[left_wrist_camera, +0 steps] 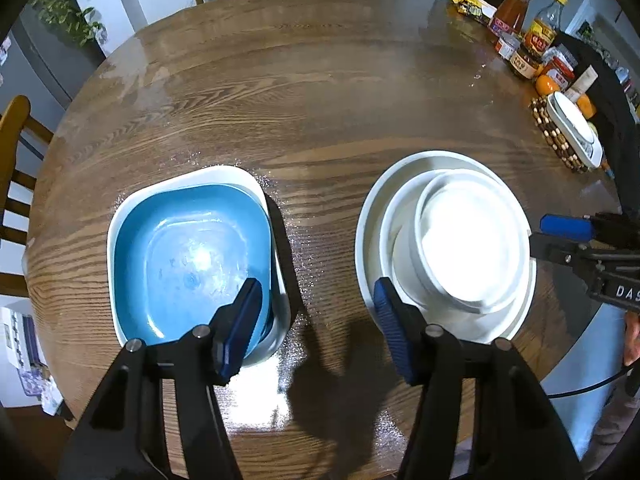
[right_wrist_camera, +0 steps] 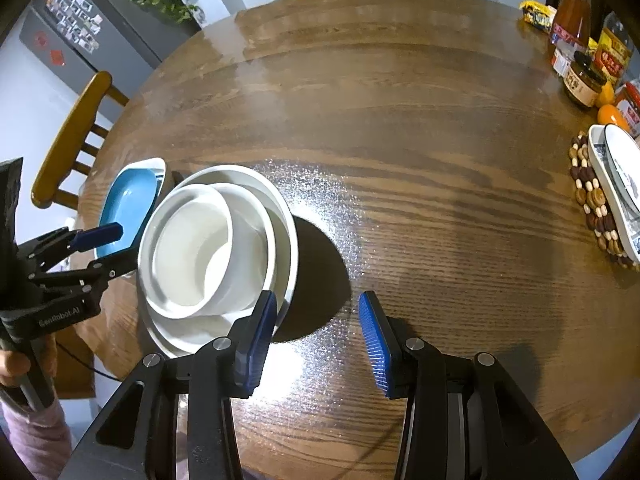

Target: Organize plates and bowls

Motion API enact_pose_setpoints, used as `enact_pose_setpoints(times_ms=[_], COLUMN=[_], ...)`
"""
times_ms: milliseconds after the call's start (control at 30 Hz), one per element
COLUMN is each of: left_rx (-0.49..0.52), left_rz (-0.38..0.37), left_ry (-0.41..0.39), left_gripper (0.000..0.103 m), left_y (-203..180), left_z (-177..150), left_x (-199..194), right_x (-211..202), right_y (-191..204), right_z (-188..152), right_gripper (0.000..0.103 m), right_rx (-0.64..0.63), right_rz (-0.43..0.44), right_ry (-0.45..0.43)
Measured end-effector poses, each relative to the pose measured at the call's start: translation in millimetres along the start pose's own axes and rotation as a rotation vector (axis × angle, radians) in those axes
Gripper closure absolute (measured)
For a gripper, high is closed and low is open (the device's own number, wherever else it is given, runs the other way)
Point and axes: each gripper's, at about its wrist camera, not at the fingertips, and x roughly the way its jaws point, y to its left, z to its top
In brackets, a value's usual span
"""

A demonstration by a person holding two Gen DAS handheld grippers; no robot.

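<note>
Blue square plate (left_wrist_camera: 188, 256) upright in white dish, nested white bowls (left_wrist_camera: 452, 240) beside; both grippers' fingers apart, empty.

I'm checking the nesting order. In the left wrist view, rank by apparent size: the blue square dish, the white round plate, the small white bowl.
1. White round plate and blue square dish: look alike, not ranked.
2. Small white bowl, clearly smallest.
</note>
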Motion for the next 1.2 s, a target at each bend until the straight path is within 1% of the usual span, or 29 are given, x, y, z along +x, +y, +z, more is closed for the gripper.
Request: enact_pose_setpoints(times_ms=[67, 100, 133, 200, 267, 333, 400, 600, 633, 667, 800, 867, 900, 967, 1000, 1033, 1067, 1100, 1200], left_rx=[0.016, 0.019, 0.021, 0.023, 0.009, -0.013, -0.022, 0.006, 0.010, 0.012, 0.000, -0.011, -0.022, -0.029, -0.025, -0.023, -0.021, -0.021, -0.040], left_rz=[0.004, 0.002, 0.002, -0.001, -0.018, -0.047, -0.052, -0.014, -0.009, -0.012, -0.016, -0.036, -0.058, -0.075, -0.090, -0.092, -0.091, -0.094, -0.105], left_ry=[0.006, 0.009, 0.012, 0.016, 0.026, 0.044, 0.049, 0.072, 0.074, 0.076, 0.078, 0.078, 0.077, 0.069, 0.062, 0.056, 0.048, 0.040, 0.032], left_gripper=[0.054, 0.058, 0.059, 0.060, 0.061, 0.061, 0.058, 0.058, 0.059, 0.061, 0.062, 0.067, 0.072, 0.081, 0.089, 0.094, 0.096, 0.100, 0.100], left_y=[-4, -5, -5, -5, -2, 2, 4, -6, -5, -7, -6, -6, -5, -6, -8, -11, -13, -15, -13], left_z=[2, 2, 2, 3, 4, 6, 7, 11, 10, 11, 13, 13, 12, 11, 10, 9, 9, 8, 9], left_x=[0, 0, 1, 1, 2, 4, 4, 4, 5, 5, 9, 10, 11, 9, 9, 9, 8, 8, 10], right_x=[0, 1, 1, 2, 4, 6, 6, 10, 11, 12, 23, 25, 25, 25, 26, 25, 25, 25, 24], right_y=[4, 7, 9, 13, 13, 12, 16, 19, 19, 19, 17, 19, 20, 22, 22, 22, 22, 21, 20], right_z=[2, 4, 5, 7, 8, 9, 10, 17, 18, 18, 20, 21, 19, 17, 16, 17, 16, 15, 12], right_gripper=[0.063, 0.069, 0.072, 0.074, 0.077, 0.077, 0.078, 0.077, 0.077, 0.077, 0.078, 0.079, 0.083, 0.084, 0.085, 0.085, 0.085, 0.085, 0.085], right_rx=[-0.008, -0.008, -0.008, -0.017, -0.007, 0.006, -0.005, 0.006, 0.005, 0.008, 0.034, 0.033, 0.030, 0.022, 0.021, 0.021, 0.024, 0.025, 0.024], right_rz=[-0.004, -0.002, -0.004, -0.017, -0.008, -0.008, -0.031, -0.051, -0.056, -0.061, -0.059, -0.060, -0.048, -0.051, -0.047, -0.044, -0.036, -0.030, -0.020], right_ry=[0.010, 0.019, 0.022, 0.030, 0.040, 0.054, 0.061, 0.102, 0.107, 0.109, 0.122, 0.117, 0.110, 0.102, 0.098, 0.097, 0.095, 0.092, 0.087])
